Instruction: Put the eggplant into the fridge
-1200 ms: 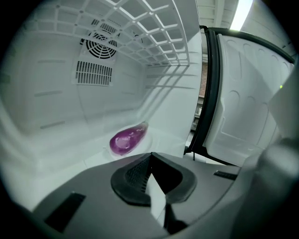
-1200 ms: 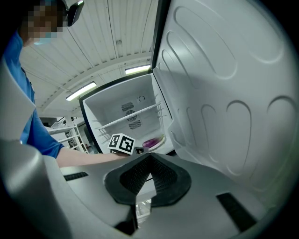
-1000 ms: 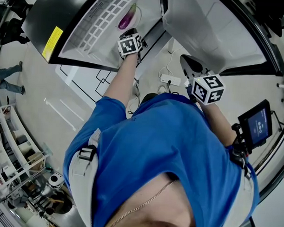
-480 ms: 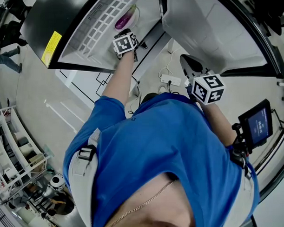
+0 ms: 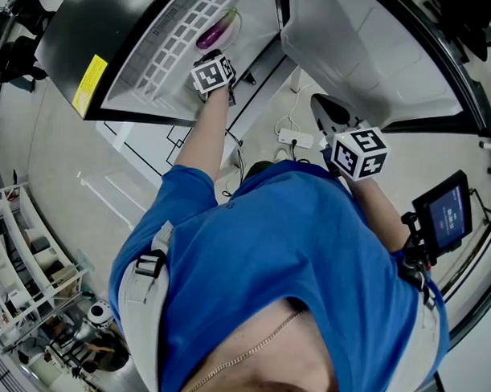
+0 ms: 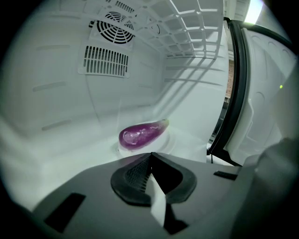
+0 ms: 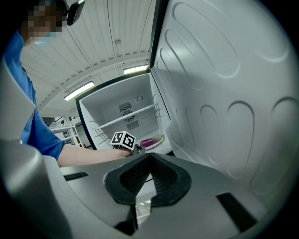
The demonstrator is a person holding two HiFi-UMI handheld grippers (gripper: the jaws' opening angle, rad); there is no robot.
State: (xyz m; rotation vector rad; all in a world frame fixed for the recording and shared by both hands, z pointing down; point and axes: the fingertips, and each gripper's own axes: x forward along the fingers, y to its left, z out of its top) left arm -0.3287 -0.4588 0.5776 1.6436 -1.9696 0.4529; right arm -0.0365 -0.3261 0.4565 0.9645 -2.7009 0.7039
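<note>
Left gripper (image 6: 149, 158) is shifted slightly sideways since earlier, jaws kept together, empty. Eggplant (image 6: 141, 134) is laid on plate (image 6: 172, 143) on fridge floor (image 6: 70, 154), near right edge. Right gripper (image 7: 148, 158) jaws are closed, empty.

Cold white light floods the fridge (image 6: 56, 116) in the left gripper view, brightest toward its open right side. The wire shelf (image 6: 196, 28) near the fridge's top throws soft barred shadows down its right wall, and the eggplant (image 6: 141, 134) inside carries a wet-looking highlight. My left claw (image 6: 150, 158), in front of the fridge, sits dim and blurred. Two ceiling strip lights (image 7: 79, 91) glow above the fridge in the right gripper view. Every frame bows outward and blackens at its corners.
</note>
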